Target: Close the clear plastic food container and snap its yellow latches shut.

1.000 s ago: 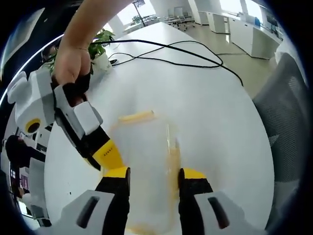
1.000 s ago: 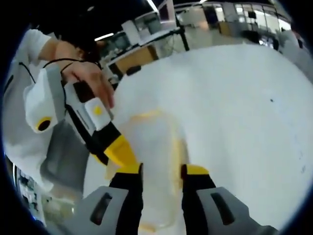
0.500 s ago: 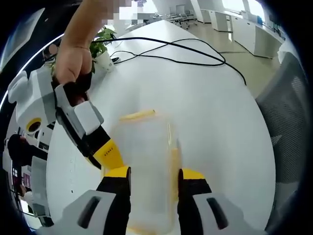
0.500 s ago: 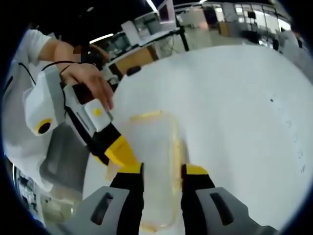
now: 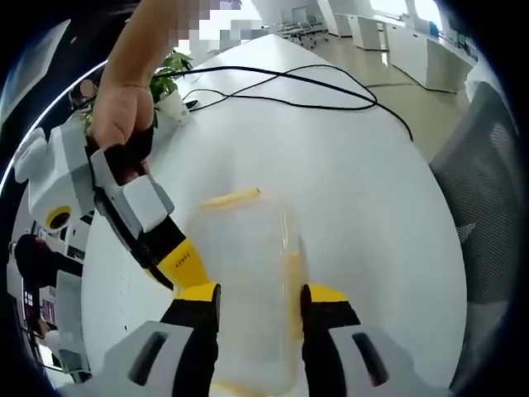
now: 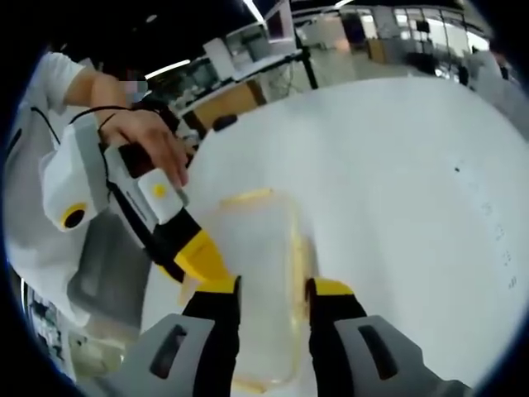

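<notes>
White bench (image 5: 372,190) carries the clear container (image 5: 248,281), its yellow latches (image 5: 230,198) visible, well in from the edges. Both the left tongs (image 5: 258,296) and right tongs (image 6: 273,289) are clamped on it.

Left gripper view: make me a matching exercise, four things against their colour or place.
Things:
1. food container
2. latch
3. cables
4. potted plant

Descriptions:
A. black, trailing across the white table
B. clear, between the left gripper's fingers
C. green, at the table's far edge
D. yellow, on the container's far end

Pairs: 1-B, 2-D, 3-A, 4-C
</notes>
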The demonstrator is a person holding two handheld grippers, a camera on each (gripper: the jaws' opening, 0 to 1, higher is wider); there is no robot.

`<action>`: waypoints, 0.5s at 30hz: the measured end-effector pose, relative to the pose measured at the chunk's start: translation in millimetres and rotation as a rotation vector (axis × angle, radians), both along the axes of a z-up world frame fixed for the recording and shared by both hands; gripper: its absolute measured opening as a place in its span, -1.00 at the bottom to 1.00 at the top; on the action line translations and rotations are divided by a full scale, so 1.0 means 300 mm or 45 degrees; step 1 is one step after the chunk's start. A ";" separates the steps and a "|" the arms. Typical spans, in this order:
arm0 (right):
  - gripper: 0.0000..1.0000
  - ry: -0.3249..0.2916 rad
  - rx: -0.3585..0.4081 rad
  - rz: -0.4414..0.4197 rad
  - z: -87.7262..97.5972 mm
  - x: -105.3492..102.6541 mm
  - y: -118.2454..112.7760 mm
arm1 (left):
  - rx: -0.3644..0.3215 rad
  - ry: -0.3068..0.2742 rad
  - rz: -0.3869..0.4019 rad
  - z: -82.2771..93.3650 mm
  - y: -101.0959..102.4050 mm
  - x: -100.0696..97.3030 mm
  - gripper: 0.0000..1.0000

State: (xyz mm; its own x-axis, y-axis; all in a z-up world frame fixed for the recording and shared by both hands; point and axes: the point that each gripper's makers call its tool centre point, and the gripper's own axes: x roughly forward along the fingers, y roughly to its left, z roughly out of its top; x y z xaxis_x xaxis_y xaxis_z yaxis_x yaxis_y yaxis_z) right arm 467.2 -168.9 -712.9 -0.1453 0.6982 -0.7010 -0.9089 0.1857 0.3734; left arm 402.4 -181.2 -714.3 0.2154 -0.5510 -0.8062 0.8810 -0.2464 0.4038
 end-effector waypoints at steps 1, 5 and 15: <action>-0.41 0.003 0.001 -0.003 -0.001 -0.001 0.002 | -0.003 0.003 -0.002 0.001 -0.002 -0.003 -0.33; -0.33 -0.018 -0.011 -0.007 -0.005 -0.004 -0.002 | -0.019 0.034 0.006 0.003 -0.009 -0.014 -0.32; -0.22 -0.063 -0.058 -0.014 0.023 -0.026 -0.024 | -0.058 0.074 0.047 0.034 -0.005 -0.037 -0.21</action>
State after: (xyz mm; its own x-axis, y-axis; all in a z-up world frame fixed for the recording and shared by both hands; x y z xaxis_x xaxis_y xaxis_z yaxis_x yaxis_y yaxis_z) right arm 459.5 -176.1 -705.9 -0.1022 0.6668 -0.7382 -0.9239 0.2114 0.3190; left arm 391.3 -182.7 -704.2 0.1895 -0.5798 -0.7924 0.9115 -0.1961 0.3615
